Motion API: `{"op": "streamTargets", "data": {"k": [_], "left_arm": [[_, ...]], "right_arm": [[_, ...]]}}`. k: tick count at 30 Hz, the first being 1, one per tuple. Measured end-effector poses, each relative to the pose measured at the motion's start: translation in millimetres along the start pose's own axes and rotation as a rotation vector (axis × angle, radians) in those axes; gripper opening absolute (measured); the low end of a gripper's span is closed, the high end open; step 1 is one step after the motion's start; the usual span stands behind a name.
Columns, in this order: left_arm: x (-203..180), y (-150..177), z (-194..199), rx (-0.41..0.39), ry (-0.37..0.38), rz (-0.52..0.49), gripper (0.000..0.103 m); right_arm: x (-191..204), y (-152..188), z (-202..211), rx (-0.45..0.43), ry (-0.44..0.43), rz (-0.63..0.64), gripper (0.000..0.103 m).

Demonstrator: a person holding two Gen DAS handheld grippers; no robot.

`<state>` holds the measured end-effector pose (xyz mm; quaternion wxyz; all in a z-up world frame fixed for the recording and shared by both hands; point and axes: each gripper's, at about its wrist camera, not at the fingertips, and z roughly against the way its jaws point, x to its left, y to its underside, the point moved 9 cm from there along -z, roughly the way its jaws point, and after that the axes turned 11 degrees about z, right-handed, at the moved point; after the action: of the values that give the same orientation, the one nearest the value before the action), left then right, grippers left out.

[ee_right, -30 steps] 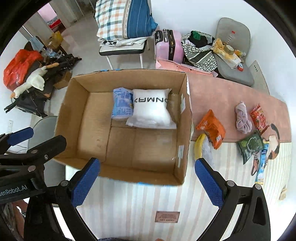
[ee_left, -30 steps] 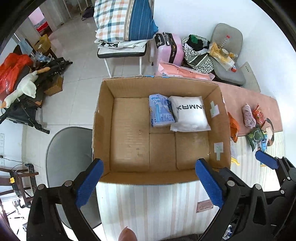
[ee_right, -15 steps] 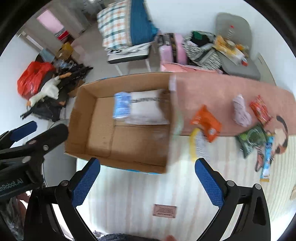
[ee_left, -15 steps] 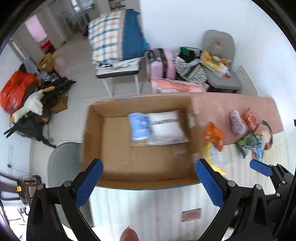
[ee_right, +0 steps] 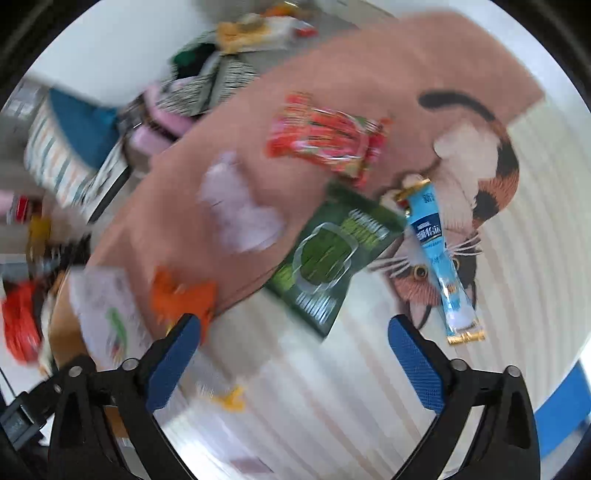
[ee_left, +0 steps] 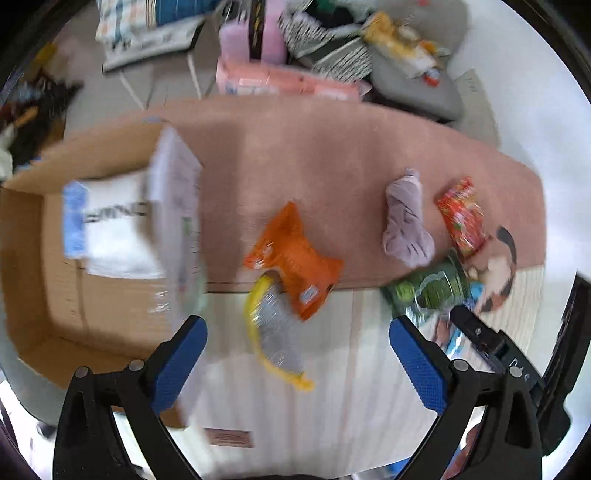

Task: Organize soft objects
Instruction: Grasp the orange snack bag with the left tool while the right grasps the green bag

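Note:
Both views are motion-blurred. A cardboard box (ee_left: 110, 325) stands at the left and holds a white pillow pack (ee_left: 118, 229) and a blue pack (ee_left: 74, 221). My left gripper (ee_left: 297, 354) is open and empty above an orange pouch (ee_left: 295, 258) and a yellow-silver pouch (ee_left: 275, 332). A lilac cloth bundle (ee_left: 406, 221), a red snack pack (ee_left: 461, 221) and a green pouch (ee_left: 428, 291) lie to the right. My right gripper (ee_right: 293, 350) is open and empty, near the green pouch (ee_right: 332, 258), a blue stick pack (ee_right: 439, 258), the red pack (ee_right: 325, 136) and the lilac bundle (ee_right: 240, 210).
The items lie on a mat (ee_left: 332, 406) with a pink band, pale stripes and a cat picture (ee_right: 476, 173). Behind it are a pink suitcase (ee_left: 255, 33), bags, a grey chair (ee_left: 417, 85) and a chair with a plaid pillow (ee_left: 147, 22).
Both grippers have swung right, away from the box and over the loose packs on the mat. The right gripper has also tilted and come closer to the green pouch. Both stay open.

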<state>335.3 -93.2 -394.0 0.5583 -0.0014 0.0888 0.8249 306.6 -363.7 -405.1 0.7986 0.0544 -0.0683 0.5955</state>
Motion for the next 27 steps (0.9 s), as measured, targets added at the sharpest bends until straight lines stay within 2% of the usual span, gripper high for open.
{"op": "streamTargets", "data": {"k": [3, 7, 8, 11, 12, 13, 14, 17, 18, 21, 23, 24, 25, 27], "left_arm": [[-6.2, -15.5, -35.8, 0.084, -0.019, 0.065, 0.096], [-3.8, -30.6, -74.0, 0.154, -0.069, 0.127, 0.096], [-3.2, -34.4, -85.6, 0.169, -0.098, 0.131, 0.096], [-3.9, -41.4, -105.2, 0.169, -0.174, 0.087, 0.096], [-5.6, -42.1, -109.3, 0.167, -0.188, 0.066, 0.087], [-7.3, -41.3, -112.9, 0.171, -0.201, 0.044, 0.077], [-10.6, -39.2, -116.6, 0.175, -0.215, 0.012, 0.077], [-23.0, -37.6, -118.1, 0.141, -0.214, -0.066, 0.076], [-28.4, -37.2, -118.2, 0.136, -0.211, -0.091, 0.076], [-47.5, -35.0, -119.5, 0.117, -0.195, -0.182, 0.076], [-53.2, -33.7, -119.0, 0.118, -0.175, -0.202, 0.076], [-55.2, -32.9, -119.4, 0.123, -0.161, -0.194, 0.076], [-56.2, -31.5, -119.9, 0.140, -0.141, -0.176, 0.076], [-54.8, -29.3, -119.5, 0.182, -0.088, -0.111, 0.076]], "right_arm": [[-14.7, -14.3, -30.3, 0.053, -0.023, -0.069, 0.090], [-28.1, -22.9, -58.3, 0.080, 0.002, -0.111, 0.089], [-29.9, -24.9, -65.3, 0.090, 0.004, -0.116, 0.088], [-35.0, -26.8, -81.6, 0.127, 0.027, -0.105, 0.076], [-33.9, -26.1, -84.8, 0.141, 0.038, -0.085, 0.069], [-31.7, -23.4, -87.5, 0.150, 0.042, -0.054, 0.067], [-30.8, -22.0, -88.8, 0.157, 0.053, -0.019, 0.066], [-26.1, -13.5, -90.0, 0.178, 0.109, 0.141, 0.062], [-19.7, -7.5, -90.2, 0.213, 0.071, 0.199, 0.059], [-16.5, 1.0, -89.3, 0.229, 0.124, 0.310, 0.059], [-16.8, 1.8, -87.7, 0.221, 0.118, 0.300, 0.060], [-17.7, 1.5, -88.9, 0.223, 0.109, 0.279, 0.066], [-19.9, 0.3, -89.8, 0.224, 0.103, 0.257, 0.074], [-22.6, 0.9, -94.5, 0.231, 0.082, 0.209, 0.074]]}}
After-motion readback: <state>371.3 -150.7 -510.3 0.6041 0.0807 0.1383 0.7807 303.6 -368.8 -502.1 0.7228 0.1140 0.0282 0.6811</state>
